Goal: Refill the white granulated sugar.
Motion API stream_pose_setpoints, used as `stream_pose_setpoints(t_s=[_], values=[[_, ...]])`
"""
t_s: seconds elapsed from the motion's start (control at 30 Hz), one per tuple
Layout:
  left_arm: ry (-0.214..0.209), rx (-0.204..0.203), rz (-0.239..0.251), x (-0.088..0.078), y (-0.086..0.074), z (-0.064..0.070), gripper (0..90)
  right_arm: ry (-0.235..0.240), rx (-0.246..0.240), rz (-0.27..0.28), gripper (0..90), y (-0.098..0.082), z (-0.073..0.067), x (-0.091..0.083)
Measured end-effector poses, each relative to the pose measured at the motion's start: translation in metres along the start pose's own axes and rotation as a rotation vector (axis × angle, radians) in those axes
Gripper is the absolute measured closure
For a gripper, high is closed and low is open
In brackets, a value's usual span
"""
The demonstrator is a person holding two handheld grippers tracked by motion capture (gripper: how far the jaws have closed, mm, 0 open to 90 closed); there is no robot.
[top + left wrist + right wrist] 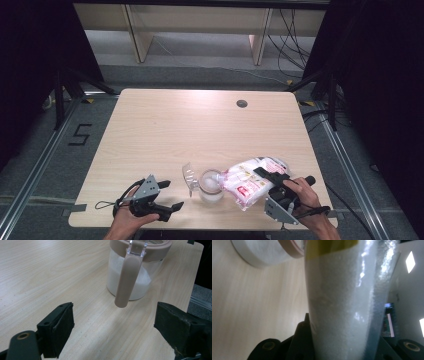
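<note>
A clear jar (210, 187) with a brown rim stands near the table's front edge, partly filled with white grains. Its hinged clear lid (189, 177) stands flipped open to its left. My right gripper (272, 176) is shut on a white and pink bag (251, 180) of white grains, tilted with its mouth over the jar. In the right gripper view the bag (342, 302) sits between the jaws, with the jar (264, 252) at top left. My left gripper (169, 196) rests open on the table left of the jar. In its own view the jar (136, 267) and its brown latch (127, 277) stand ahead of the left gripper (113, 327).
The light wooden table (165, 130) has a round cable hole (242, 103) near its far edge. Black stands flank the table, and cables (290, 35) lie on the floor behind it. A "5" mark (80, 135) is taped on the floor at left.
</note>
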State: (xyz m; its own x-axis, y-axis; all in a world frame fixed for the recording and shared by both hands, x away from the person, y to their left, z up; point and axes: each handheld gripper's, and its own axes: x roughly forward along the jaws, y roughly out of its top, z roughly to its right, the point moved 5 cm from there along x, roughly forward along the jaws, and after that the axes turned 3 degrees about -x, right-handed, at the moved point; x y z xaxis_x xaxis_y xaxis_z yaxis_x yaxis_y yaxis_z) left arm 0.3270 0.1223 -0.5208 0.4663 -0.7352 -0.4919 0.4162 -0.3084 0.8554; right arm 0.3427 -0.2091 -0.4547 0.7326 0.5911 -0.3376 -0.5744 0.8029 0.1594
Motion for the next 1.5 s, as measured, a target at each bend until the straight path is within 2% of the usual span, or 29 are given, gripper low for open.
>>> stream_pose_setpoints(t_s=[0.03, 0.07, 0.13, 0.17, 0.2, 0.23, 0.27, 0.3, 0.4, 0.53, 0.67, 0.73, 0.8, 0.87, 0.9, 1.0, 1.03, 1.07, 1.1, 1.13, 1.17, 1.2, 1.27, 1.3, 1.33, 1.37, 1.4, 1.43, 1.5], values=[[0.0, 0.001, -0.001, 0.0, 0.0, 0.0, 15.6, 0.002, 0.035, 0.019, 78.9, -0.002, -0.002, 0.001], [0.001, -0.005, 0.005, 0.0, 0.0, 0.0, 15.6, 0.009, 0.139, 0.006, 78.9, -0.005, -0.008, 0.001], [0.005, 0.01, -0.001, -0.001, 0.0, -0.001, 15.6, 0.012, 0.218, 0.027, 79.0, -0.009, -0.01, 0.003], [0.002, 0.005, 0.001, -0.001, 0.0, -0.001, 15.6, 0.004, 0.198, 0.049, 79.1, -0.011, -0.006, 0.004], [0.003, 0.006, 0.0, -0.001, 0.0, -0.001, 15.5, 0.006, 0.282, 0.061, 79.2, -0.013, -0.01, 0.005], [0.002, 0.002, 0.005, 0.0, 0.0, 0.0, 15.6, 0.003, 0.319, 0.071, 79.3, -0.014, -0.01, 0.005], [0.002, 0.0, 0.004, 0.0, 0.0, 0.0, 15.6, 0.014, 0.384, 0.086, 79.4, -0.015, -0.012, 0.006], [0.002, 0.0, 0.004, 0.0, 0.0, 0.0, 15.6, 0.003, 0.451, 0.107, 79.4, -0.015, -0.013, 0.007], [0.01, 0.0, -0.001, -0.001, 0.0, -0.001, 15.6, -0.02, 0.572, 0.14, 79.6, -0.02, -0.011, 0.008], [0.002, 0.003, 0.005, 0.0, 0.0, -0.001, 15.6, -0.032, 0.702, 0.196, 80.0, -0.02, -0.009, 0.011], [0.009, 0.005, 0.005, -0.001, 0.0, -0.001, 15.6, -0.054, 0.876, 0.247, 80.3, -0.018, -0.008, 0.012], [0.01, 0.004, -0.001, -0.001, 0.0, -0.001, 15.6, -0.072, 0.923, 0.269, 80.3, -0.017, -0.007, 0.014], [0.011, 0.001, -0.002, -0.001, 0.0, -0.001, 15.6, -0.081, 1.002, 0.278, 80.3, -0.016, -0.009, 0.016], [0.01, 0.0, -0.001, -0.001, 0.0, -0.001, 15.6, -0.117, 1.017, 0.28, 80.4, -0.019, -0.008, 0.019], [0.006, 0.009, -0.001, -0.001, 0.0, -0.001, 15.6, -0.105, 1.041, 0.274, 80.4, -0.02, -0.01, 0.019], [0.004, 0.005, -0.001, -0.001, 0.0, -0.001, 15.6, -0.151, 1.125, 0.286, 80.4, -0.03, -0.011, 0.022], [0.009, 0.006, -0.003, -0.001, 0.0, -0.001, 15.6, -0.169, 1.137, 0.287, 80.4, -0.034, -0.011, 0.022], [0.003, 0.007, -0.001, -0.001, 0.0, -0.001, 15.6, -0.162, 1.158, 0.277, 80.4, -0.037, -0.013, 0.021], [0.003, 0.006, -0.002, 0.0, 0.0, -0.001, 15.6, -0.149, 1.199, 0.266, 80.4, -0.038, -0.016, 0.021], [0.007, 0.009, -0.006, 0.0, 0.0, -0.002, 15.6, -0.147, 1.191, 0.271, 80.4, -0.041, -0.015, 0.022], [0.0, 0.003, -0.004, 0.0, 0.0, -0.001, 15.6, -0.168, 1.192, 0.267, 80.4, -0.043, -0.015, 0.023], [0.001, 0.004, -0.002, 0.0, 0.0, -0.001, 15.6, -0.154, 1.178, 0.263, 80.4, -0.046, -0.016, 0.024], [0.002, 0.001, 0.0, 0.0, 0.0, -0.001, 15.6, -0.158, 1.224, 0.252, 80.5, -0.048, -0.019, 0.026], [0.008, 0.013, -0.011, 0.0, 0.0, -0.002, 15.6, -0.129, 1.246, 0.263, 80.5, -0.048, -0.022, 0.027], [0.002, 0.004, -0.003, 0.0, 0.0, -0.001, 15.6, -0.133, 1.244, 0.273, 80.5, -0.053, -0.024, 0.029], [0.0, 0.004, -0.003, 0.0, 0.0, -0.001, 15.6, -0.141, 1.277, 0.229, 80.5, -0.056, -0.027, 0.029], [0.0, 0.0, -0.002, 0.001, 0.0, 0.0, 15.6, -0.125, 1.291, 0.221, 80.5, -0.058, -0.03, 0.031], [0.003, 0.0, 0.0, 0.001, 0.0, 0.0, 15.6, -0.155, 1.281, 0.21, 80.5, -0.061, -0.031, 0.033], [0.0, 0.0, -0.001, 0.0, 0.0, 0.0, 15.6, -0.109, 1.284, 0.182, 80.5, -0.063, -0.035, 0.034]])
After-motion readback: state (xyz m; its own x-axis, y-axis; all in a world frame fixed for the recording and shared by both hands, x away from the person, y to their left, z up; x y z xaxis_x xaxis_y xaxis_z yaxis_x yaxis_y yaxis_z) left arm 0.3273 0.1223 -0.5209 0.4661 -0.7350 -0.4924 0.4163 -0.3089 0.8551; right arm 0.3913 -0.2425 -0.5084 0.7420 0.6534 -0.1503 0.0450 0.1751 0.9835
